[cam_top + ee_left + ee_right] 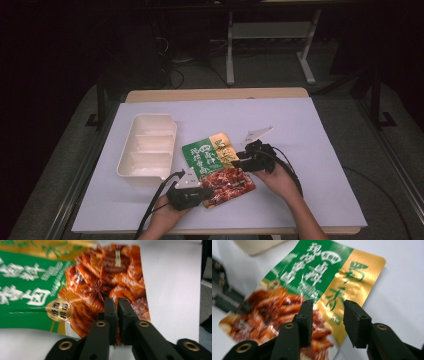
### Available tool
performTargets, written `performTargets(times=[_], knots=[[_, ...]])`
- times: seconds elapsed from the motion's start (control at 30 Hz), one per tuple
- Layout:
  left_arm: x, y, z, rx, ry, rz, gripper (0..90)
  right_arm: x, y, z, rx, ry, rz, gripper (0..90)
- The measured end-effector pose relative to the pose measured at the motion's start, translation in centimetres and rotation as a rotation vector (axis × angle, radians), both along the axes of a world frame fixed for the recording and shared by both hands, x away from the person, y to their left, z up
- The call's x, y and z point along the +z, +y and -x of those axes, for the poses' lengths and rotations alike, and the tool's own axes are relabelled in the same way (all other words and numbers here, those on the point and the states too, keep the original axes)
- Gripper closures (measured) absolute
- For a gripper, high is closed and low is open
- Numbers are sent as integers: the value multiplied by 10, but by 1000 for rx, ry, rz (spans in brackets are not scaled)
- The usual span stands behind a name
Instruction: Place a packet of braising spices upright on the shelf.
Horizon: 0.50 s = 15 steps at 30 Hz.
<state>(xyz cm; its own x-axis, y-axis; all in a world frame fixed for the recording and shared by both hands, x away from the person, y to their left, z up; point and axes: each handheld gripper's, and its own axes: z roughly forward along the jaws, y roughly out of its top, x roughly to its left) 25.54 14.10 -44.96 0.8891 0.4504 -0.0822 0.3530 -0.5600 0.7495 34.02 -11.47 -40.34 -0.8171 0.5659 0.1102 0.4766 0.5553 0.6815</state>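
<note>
A flat food packet, green and gold at the top with a red food picture below, lies on the white table near the front. My left gripper comes in from the near side and is shut on the packet's lower edge; in the left gripper view the jaws are pressed together with a sliver of the packet between them. My right gripper is at the packet's right edge. In the right gripper view it stands open, its jaws astride the gold side of the packet.
A white plastic tray with compartments stands left of the packet. White table surface stretches to the right and back. The left gripper's black jaws appear at the left of the right gripper view.
</note>
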Motion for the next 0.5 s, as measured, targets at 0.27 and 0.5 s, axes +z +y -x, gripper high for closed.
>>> performTargets(times=[0.27,0.5], knots=[[0,-2,-1,-8,27,-36,900,3,16,-44,-19,77,17,428],[-1,-3,0,-8,16,-37,900,-2,28,-74,-45,118,23,352]])
